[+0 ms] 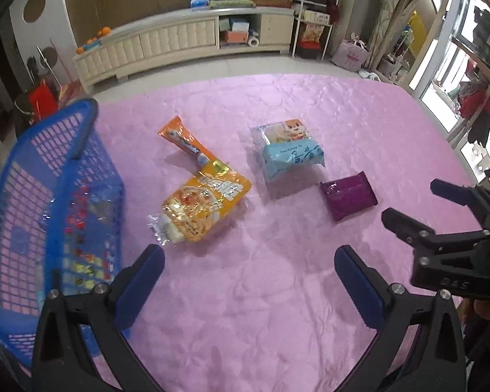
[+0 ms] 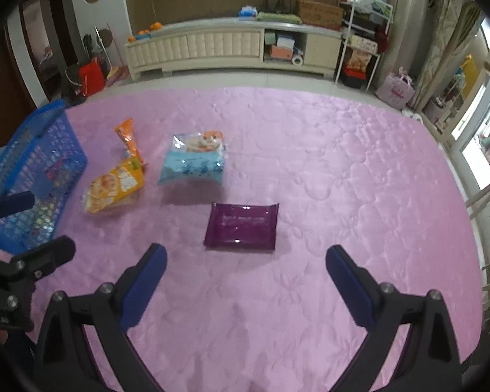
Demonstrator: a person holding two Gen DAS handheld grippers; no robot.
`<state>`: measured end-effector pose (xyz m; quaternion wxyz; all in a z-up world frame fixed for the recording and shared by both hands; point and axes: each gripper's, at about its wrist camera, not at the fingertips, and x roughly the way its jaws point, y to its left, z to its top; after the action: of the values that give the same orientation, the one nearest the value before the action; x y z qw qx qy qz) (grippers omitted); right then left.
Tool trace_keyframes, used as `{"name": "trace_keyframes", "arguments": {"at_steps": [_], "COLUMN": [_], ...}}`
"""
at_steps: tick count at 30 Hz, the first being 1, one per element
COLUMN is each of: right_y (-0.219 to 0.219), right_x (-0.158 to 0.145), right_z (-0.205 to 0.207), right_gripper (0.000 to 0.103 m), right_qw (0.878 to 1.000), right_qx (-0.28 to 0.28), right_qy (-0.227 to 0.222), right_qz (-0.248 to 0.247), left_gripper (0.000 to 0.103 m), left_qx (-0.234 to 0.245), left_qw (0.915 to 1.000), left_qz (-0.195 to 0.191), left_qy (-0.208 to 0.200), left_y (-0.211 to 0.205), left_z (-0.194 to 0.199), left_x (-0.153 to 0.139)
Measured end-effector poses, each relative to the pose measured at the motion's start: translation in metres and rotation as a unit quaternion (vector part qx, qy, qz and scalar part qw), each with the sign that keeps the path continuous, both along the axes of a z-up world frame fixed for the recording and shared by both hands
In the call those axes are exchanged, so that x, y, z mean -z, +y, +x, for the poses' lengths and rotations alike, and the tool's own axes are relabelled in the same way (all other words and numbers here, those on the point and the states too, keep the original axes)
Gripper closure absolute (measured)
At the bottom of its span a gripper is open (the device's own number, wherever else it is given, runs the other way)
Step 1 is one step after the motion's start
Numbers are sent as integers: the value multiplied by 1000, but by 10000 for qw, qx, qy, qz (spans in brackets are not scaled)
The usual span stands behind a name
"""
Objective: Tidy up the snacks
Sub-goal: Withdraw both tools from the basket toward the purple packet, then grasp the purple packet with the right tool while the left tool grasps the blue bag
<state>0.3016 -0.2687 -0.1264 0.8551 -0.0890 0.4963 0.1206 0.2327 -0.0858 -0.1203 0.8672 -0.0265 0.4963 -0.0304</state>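
Table under a pink quilted cloth (image 2: 310, 163). Left hand-held gripper (image 1: 249, 263): jaws spread wide, empty. Right hand-held gripper (image 2: 245, 261): likewise wide apart, empty. Purple packet (image 2: 241, 227): just ahead of the right gripper, print too blurred to read. Light-blue pack (image 1: 290, 156): handwritten-style Chinese script, cartoon animal above, farther ahead. Orange-yellow noodle bag (image 1: 202, 207) and orange tube pack (image 1: 186, 140): lettering illegible. Blue mesh basket (image 1: 78, 130): left, cropped by the frame, contents indistinct.

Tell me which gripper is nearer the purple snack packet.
Right. The right gripper sits open directly behind the purple packet, aimed at it. The left gripper is open further left, nearer the blue basket.
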Motion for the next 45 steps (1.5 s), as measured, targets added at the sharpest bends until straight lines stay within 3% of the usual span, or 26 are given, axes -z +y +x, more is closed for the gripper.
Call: {"name": "trace_keyframes", "arguments": {"at_steps": [8, 12, 17, 24, 26, 28, 36, 45], "right_y": [9, 13, 14, 15, 22, 28, 6, -33], "right_x": [47, 61, 73, 69, 65, 61, 46, 8], "right_z": [42, 53, 58, 56, 52, 46, 32, 39], "right_gripper": [4, 4, 3, 7, 31, 39, 41, 41], "right_qw": [9986, 9980, 9972, 9962, 9958, 9949, 9960, 9968], "right_qx": [4, -10, -24, -292, -498, -640, -499, -238], "right_qy": [517, 615, 719, 790, 727, 720, 739, 628], "right_qz": [-96, -122, -198, -227, -229, -285, 45, 442], "left_gripper": [0, 0, 0, 0, 0, 0, 0, 0], "left_qx": [37, 37, -47, -21, -67, -89, -16, -39], "left_qw": [9995, 9989, 9983, 9980, 9979, 9976, 9972, 9969], "left_qz": [27, -185, -112, -230, -266, -314, -449, -569], "left_qy": [297, 432, 567, 593, 586, 609, 591, 536], "left_y": [4, 9, 15, 19, 21, 25, 16, -13], "left_z": [35, 42, 50, 46, 43, 41, 41, 82], "left_x": [28, 41, 51, 49, 46, 46, 28, 20]}}
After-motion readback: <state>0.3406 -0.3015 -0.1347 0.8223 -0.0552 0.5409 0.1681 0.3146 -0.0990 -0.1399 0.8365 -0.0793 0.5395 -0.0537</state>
